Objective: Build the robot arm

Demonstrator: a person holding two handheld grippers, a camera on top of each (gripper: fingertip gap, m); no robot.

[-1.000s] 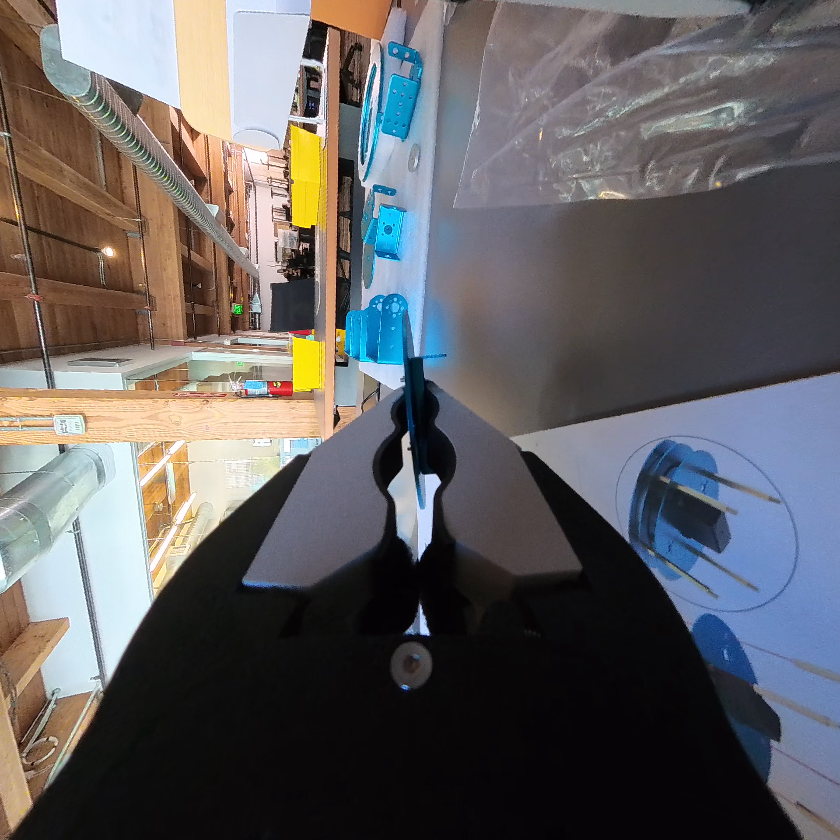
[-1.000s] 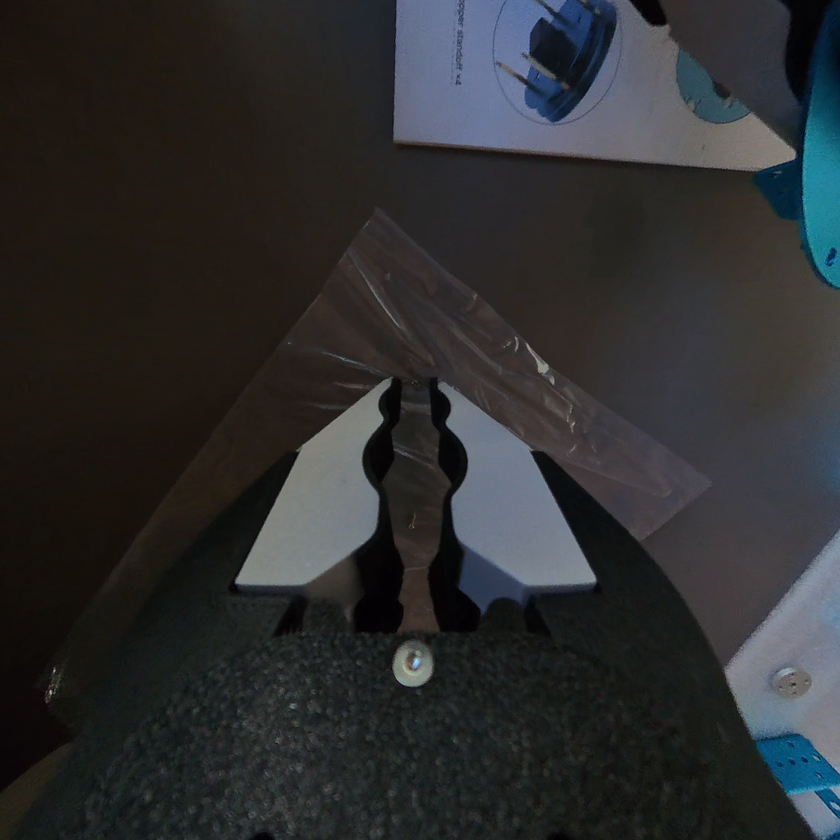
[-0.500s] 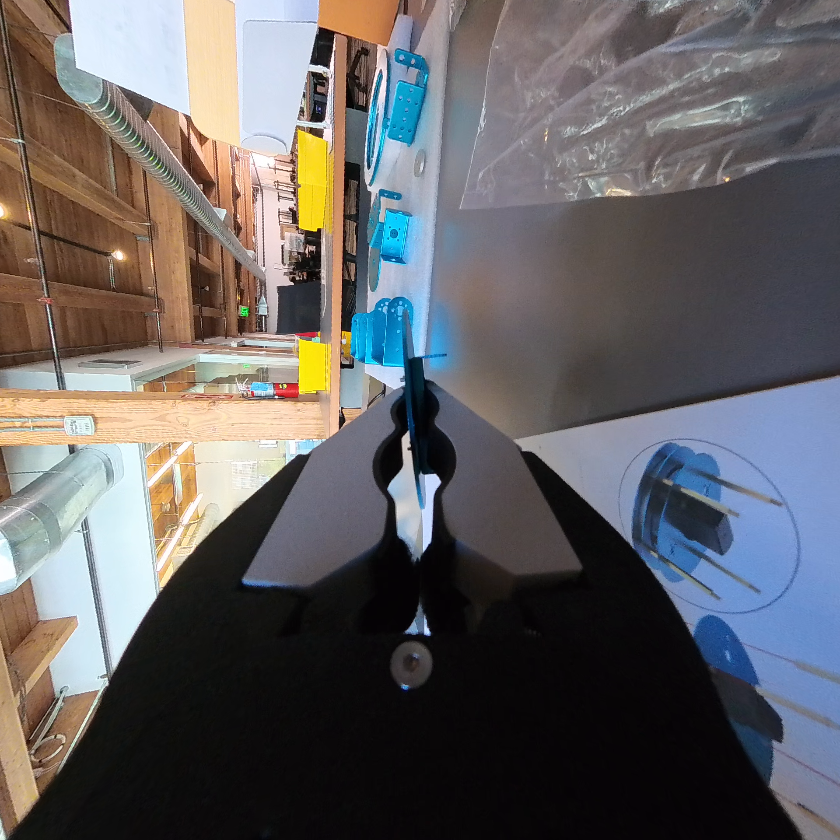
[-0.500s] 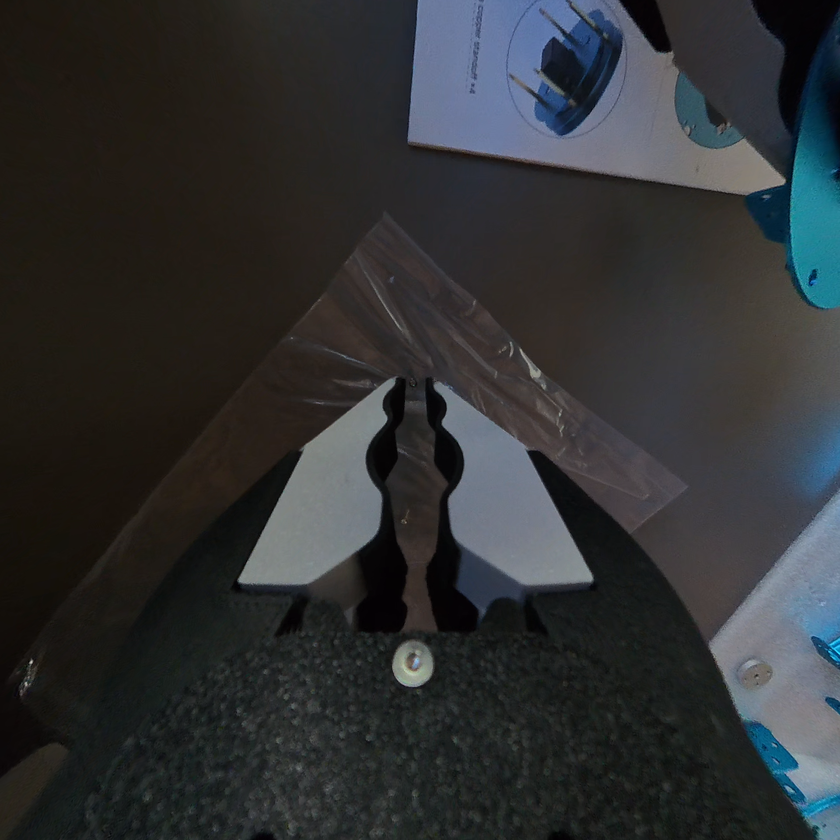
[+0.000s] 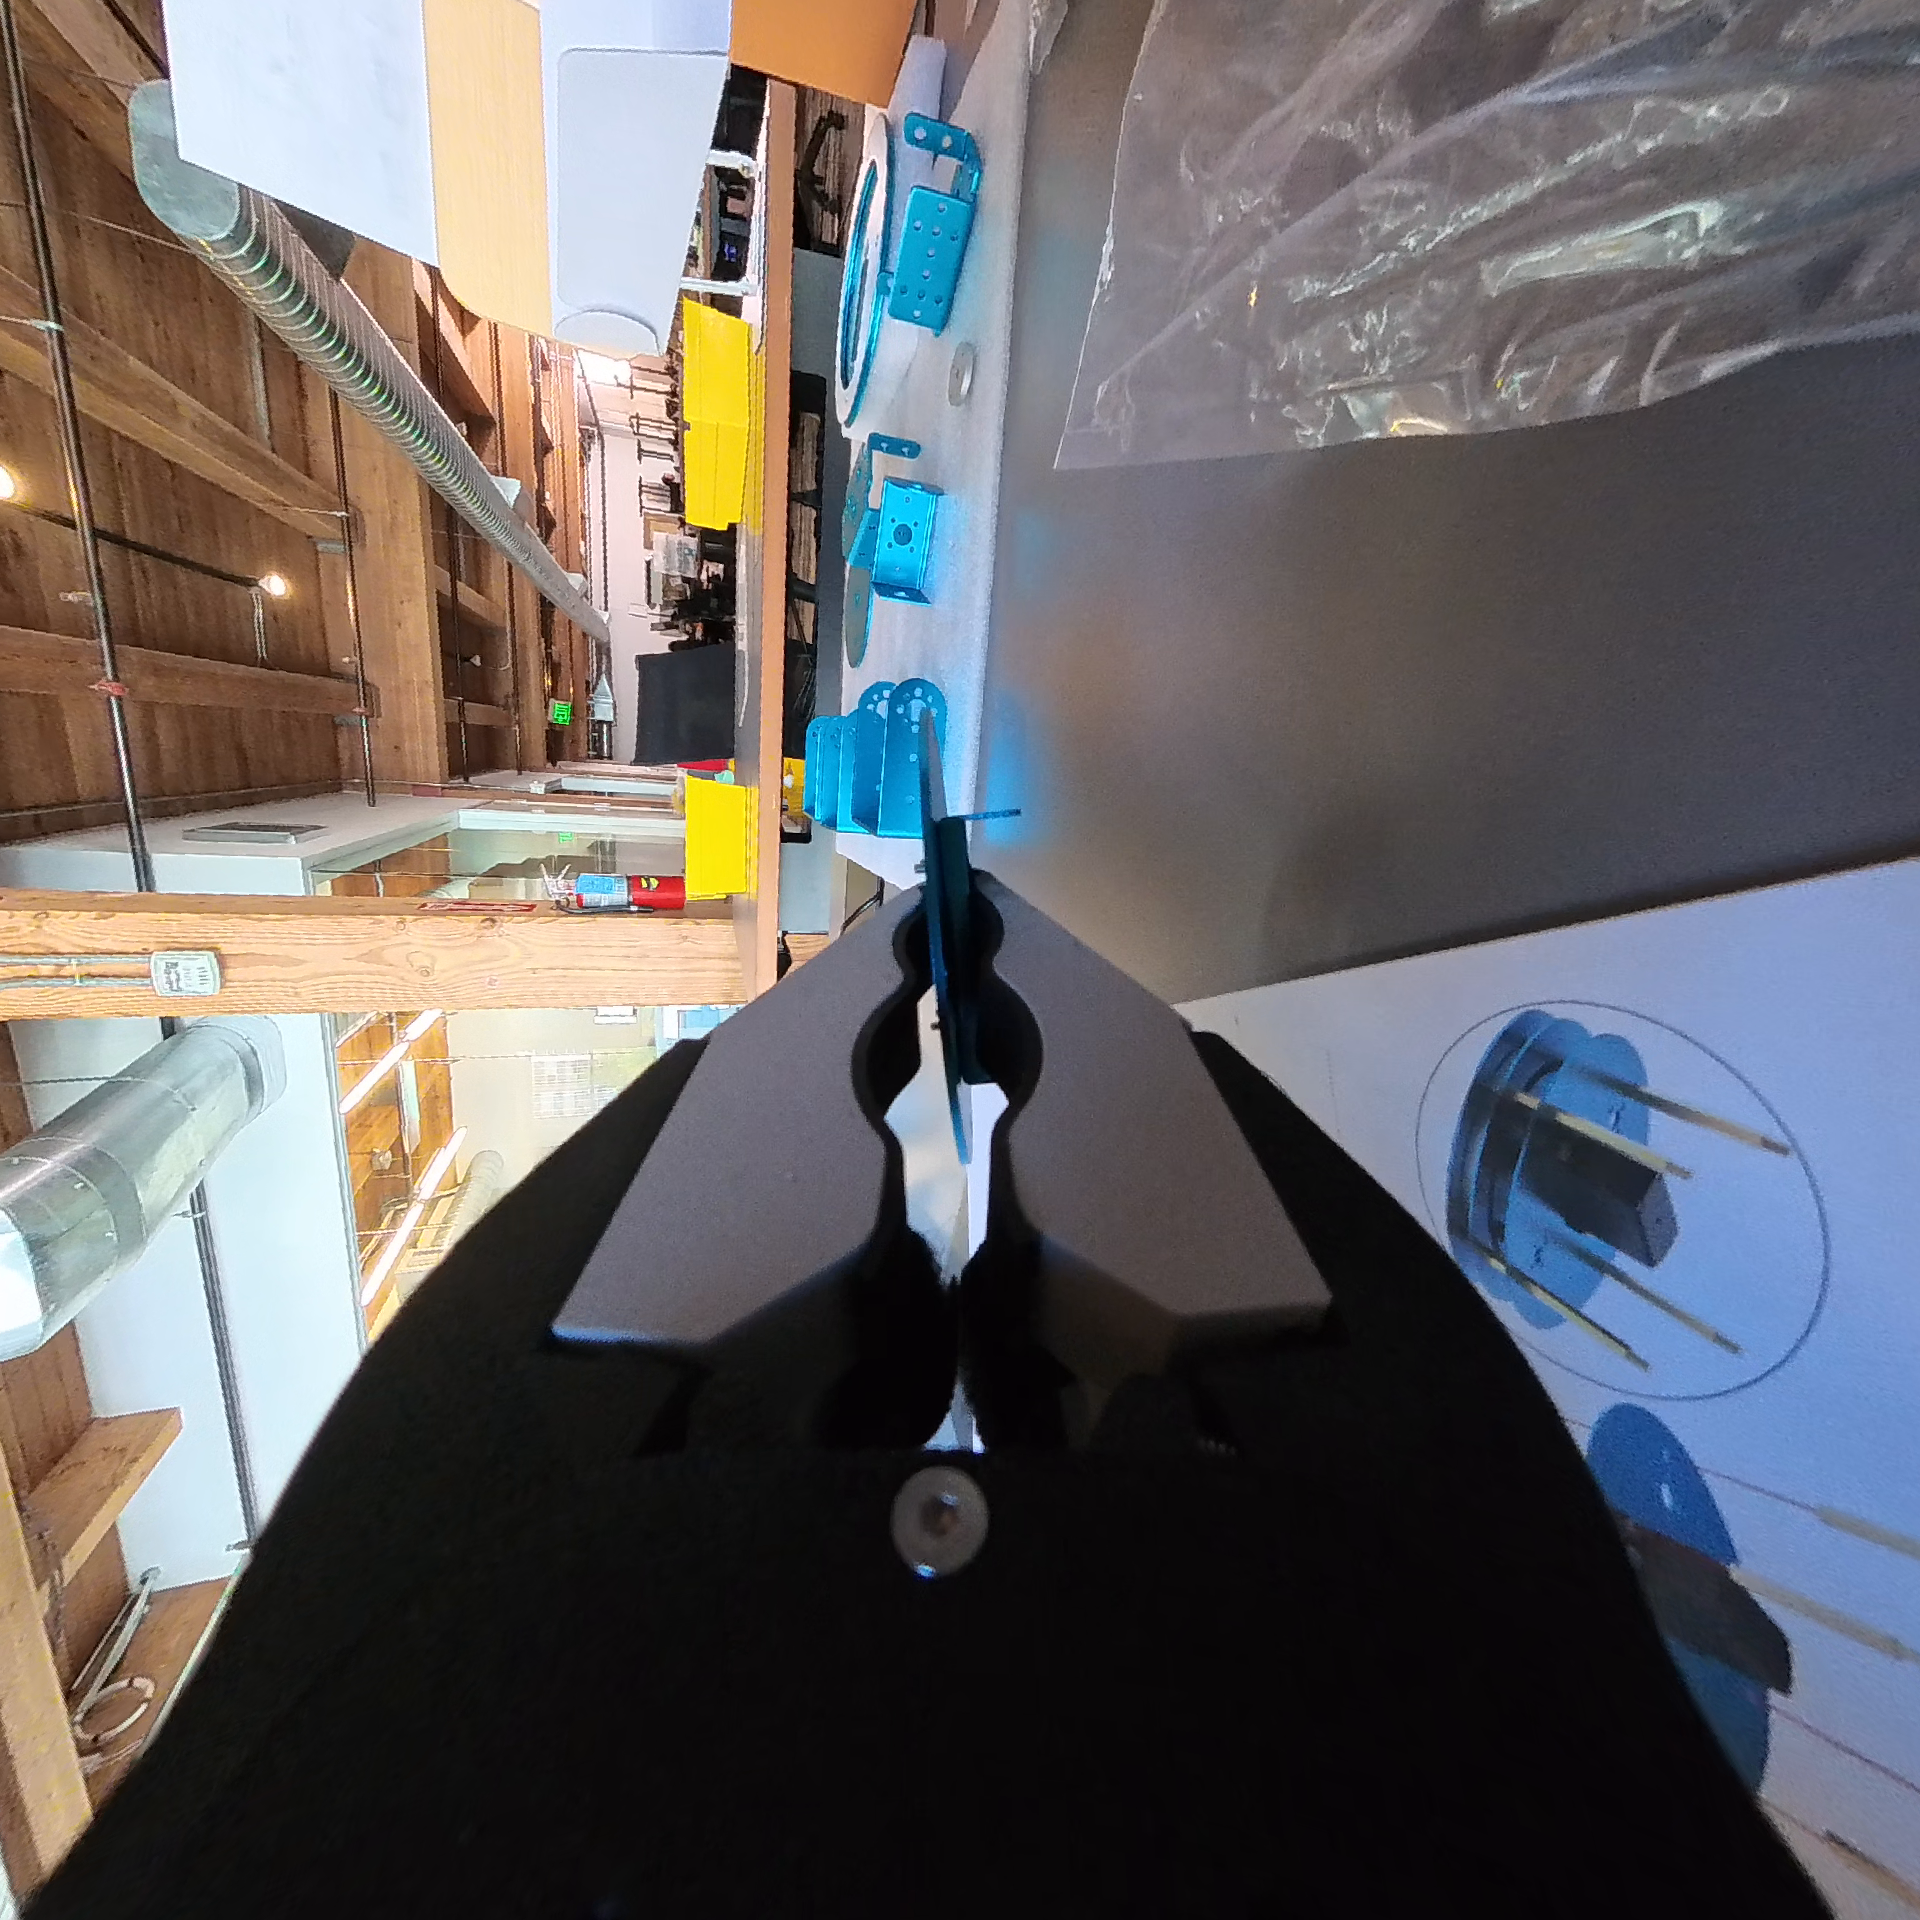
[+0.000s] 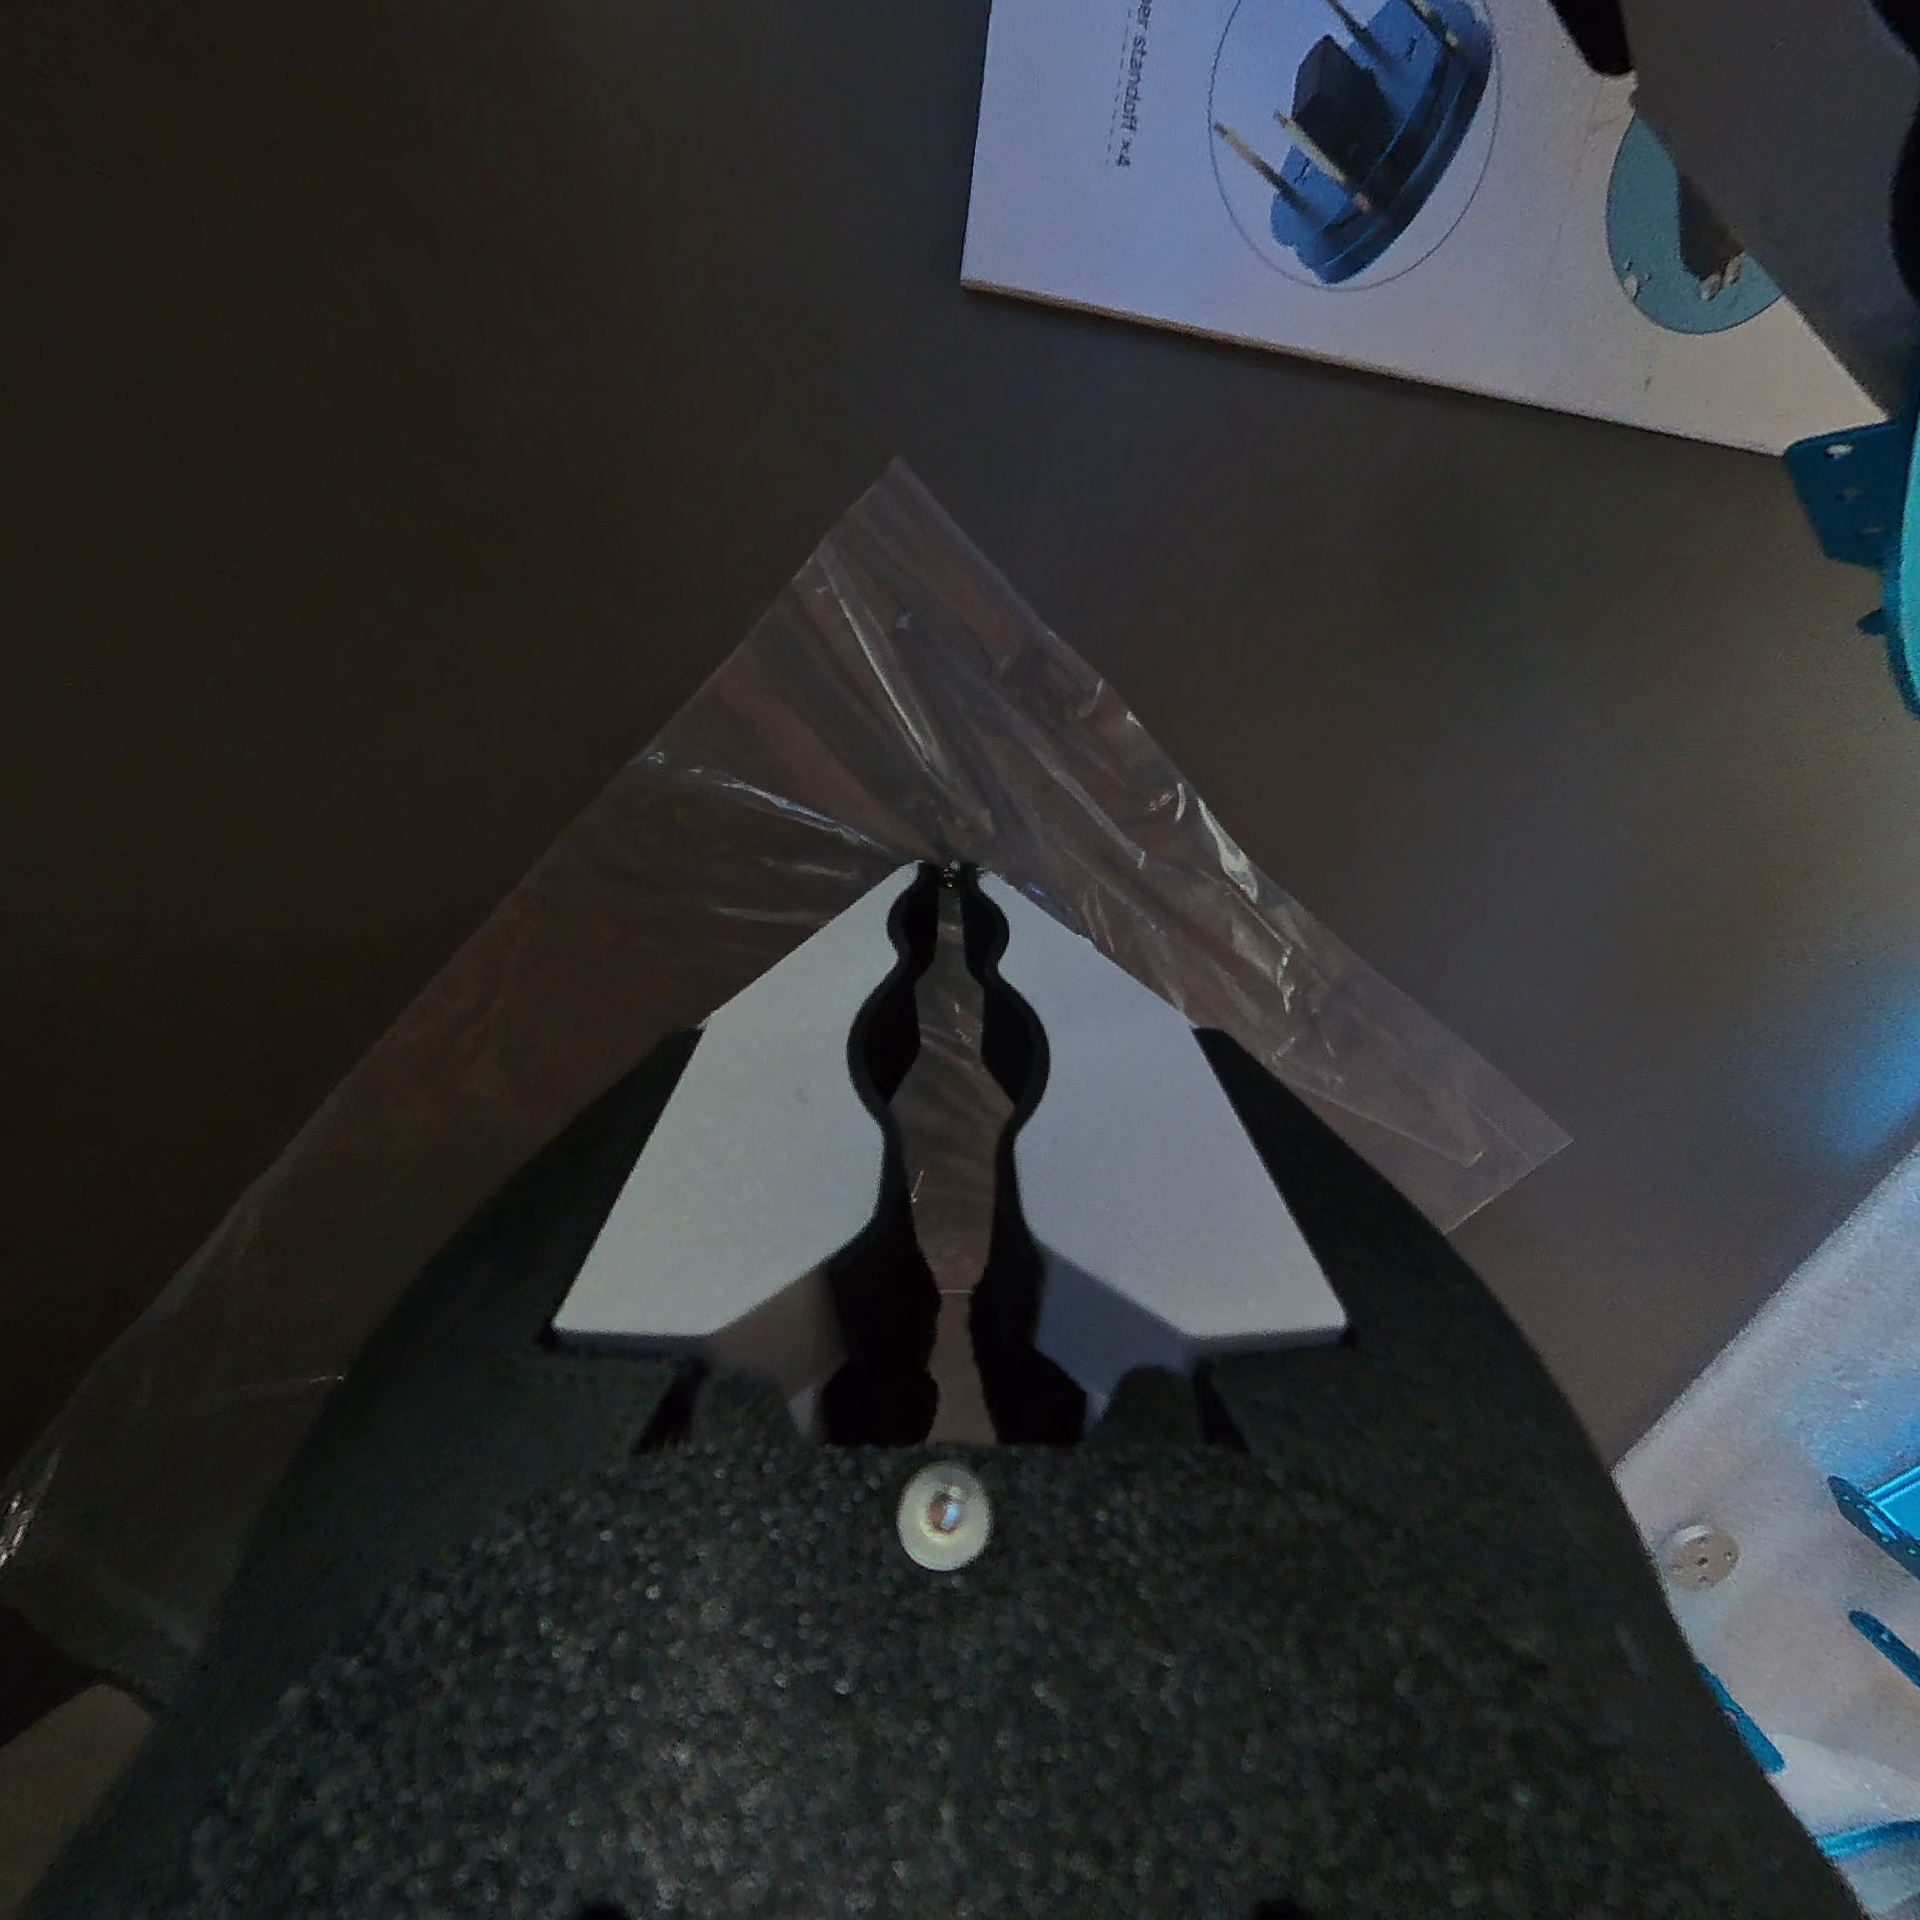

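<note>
Dark grey matte surface (image 6: 416,520) fills most of both views, with a workshop of wooden beams and silver ducting behind it in the left wrist view. On it lies a white printed instruction sheet (image 5: 1558,1091) showing drawings of a blue disc with brass pins; the same sheet (image 6: 1195,208) appears at the top of the right wrist view.

The left gripper (image 5: 951,914) is turned on its side, and its jaws are clamped on a thin blue metal disc (image 5: 948,997) seen edge-on, which sticks out a little beyond the tips. Beyond it, a white foam pad (image 5: 987,416) carries several blue perforated metal brackets (image 5: 883,769) and a small silver washer (image 5: 963,364). A crinkled clear plastic bag (image 5: 1507,208) lies on the surface at the upper right of that view.

The right gripper (image 6: 948,883) points down at the surface, its jaws drawn nearly together, pinching at their tips a fold of a flat clear plastic bag (image 6: 987,748) that spreads out beneath and ahead of it. Whether anything small sits between the tips is too dim to tell. At the right edge of this view are blue metal parts (image 6: 1849,499) and the corner of the foam pad (image 6: 1766,1351).
</note>
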